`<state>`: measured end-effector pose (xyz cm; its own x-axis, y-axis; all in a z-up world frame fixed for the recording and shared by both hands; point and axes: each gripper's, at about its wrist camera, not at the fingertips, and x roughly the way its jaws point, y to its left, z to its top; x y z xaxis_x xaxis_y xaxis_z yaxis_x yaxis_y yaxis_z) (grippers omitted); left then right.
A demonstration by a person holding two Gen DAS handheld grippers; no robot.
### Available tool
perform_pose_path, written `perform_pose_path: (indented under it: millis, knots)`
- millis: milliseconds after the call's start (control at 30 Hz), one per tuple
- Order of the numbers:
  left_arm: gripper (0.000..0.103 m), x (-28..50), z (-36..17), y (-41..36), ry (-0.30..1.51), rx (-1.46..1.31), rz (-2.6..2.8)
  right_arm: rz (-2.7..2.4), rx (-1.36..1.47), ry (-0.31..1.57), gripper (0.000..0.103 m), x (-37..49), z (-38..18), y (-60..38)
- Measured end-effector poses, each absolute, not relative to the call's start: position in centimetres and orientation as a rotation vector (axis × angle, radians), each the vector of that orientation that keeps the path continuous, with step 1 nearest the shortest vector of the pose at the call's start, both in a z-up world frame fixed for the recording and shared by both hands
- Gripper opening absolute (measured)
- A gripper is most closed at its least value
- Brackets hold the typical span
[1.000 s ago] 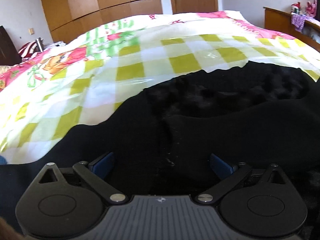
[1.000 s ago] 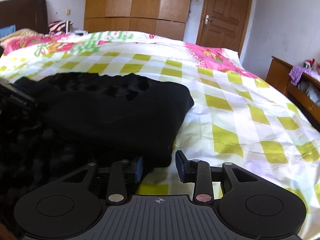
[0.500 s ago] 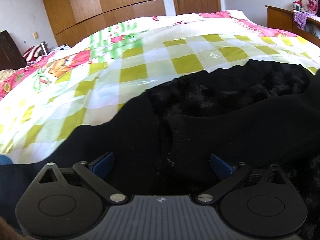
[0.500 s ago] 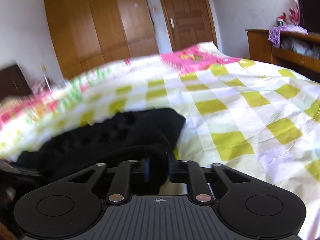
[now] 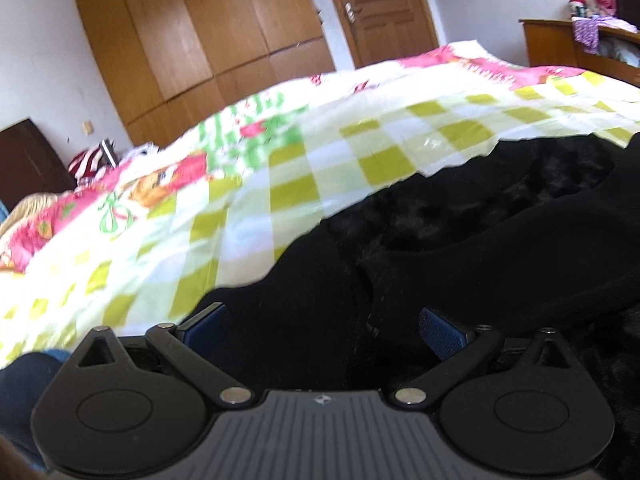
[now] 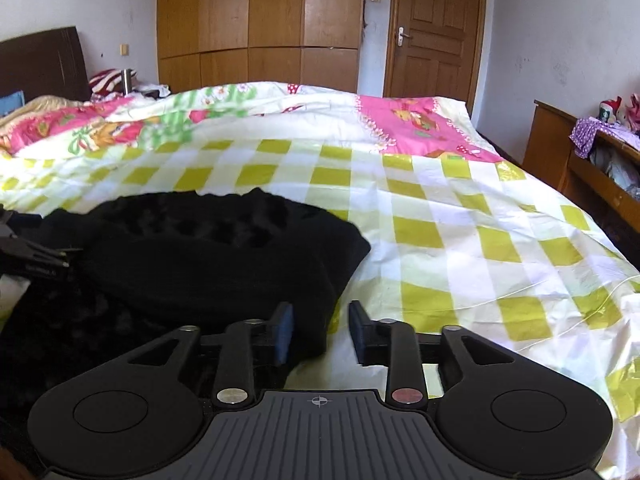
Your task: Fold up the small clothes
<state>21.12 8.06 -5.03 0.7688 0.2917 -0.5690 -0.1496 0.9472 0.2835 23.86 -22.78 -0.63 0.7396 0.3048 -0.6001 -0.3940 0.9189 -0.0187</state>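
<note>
1. Fingers of the left gripper (image 5: 322, 326) stand wide apart, blue pads (image 5: 440, 332) facing across a broad gap; black cloth lies under and between them, but neither pad presses on it.
2. Fingers of the right gripper (image 6: 320, 330) stand at a middling gap and the jaws are opening; a corner of the same cloth hangs just inside the left pad (image 6: 283, 330), and bare bedcover shows in the rest of the gap, so nothing is clamped.
3. One black garment (image 6: 208, 264) is in sight, partly folded, with a fleecy inner face showing along its far edge. In the right wrist view it fills the 8 to 10 o'clock region and its long axis runs from 9 o'clock towards 3 o'clock, ending in a rounded fold near the centre.
4. In the left wrist view the same garment (image 5: 460, 248) covers the area from 3 to 6 o'clock, its far edge climbing from bottom centre towards 2 o'clock.
5. It lies on one bedcover (image 6: 460, 216), checked yellow-green and white with pink cartoon panels.
6. Behind stand one wooden wardrobe (image 6: 260, 16) at 12 o'clock, one door (image 6: 434, 28) at 1 o'clock, and one low cabinet (image 6: 560, 152) at 3 o'clock.
</note>
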Motion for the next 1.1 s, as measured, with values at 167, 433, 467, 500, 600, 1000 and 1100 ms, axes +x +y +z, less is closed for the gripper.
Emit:
perform_pose_path:
  millis: [167, 433, 467, 500, 600, 1000, 1100]
  knots:
    - [0.103, 22.2, -3.8, 8.0, 0.615, 0.174, 0.153, 0.358, -0.03, 0.671, 0.036, 27.0, 0.0, -23.6]
    - [0.103, 23.2, -4.7, 9.9, 0.652, 0.203, 0.063, 0.464, 0.002, 0.676, 0.037, 32.3, -0.5, -18.8]
    - [0.103, 23.1, -5.0, 10.4, 0.671, 0.18, 0.061, 0.52, -0.051, 0.665, 0.036, 31.8, -0.4, -17.4]
    - [0.103, 23.0, -5.2, 10.9, 0.689, 0.148, 0.06, 0.565, -0.106, 0.649, 0.037, 31.3, -0.5, -15.9]
    - [0.103, 22.2, -5.3, 12.2, 0.699, 0.027, 0.03, 0.705, -0.199, 0.631, 0.036, 30.9, -1.2, -11.7]
    - [0.083, 21.5, -6.3, 12.7, 0.693, -0.079, -0.04, 1.15, -0.355, 0.75, 0.036, 34.8, -4.1, 1.9]
    - [0.083, 21.0, -6.0, 12.7, 0.686, -0.073, -0.041, 1.156, -0.391, 0.811, 0.019, 35.1, -5.4, 3.7]
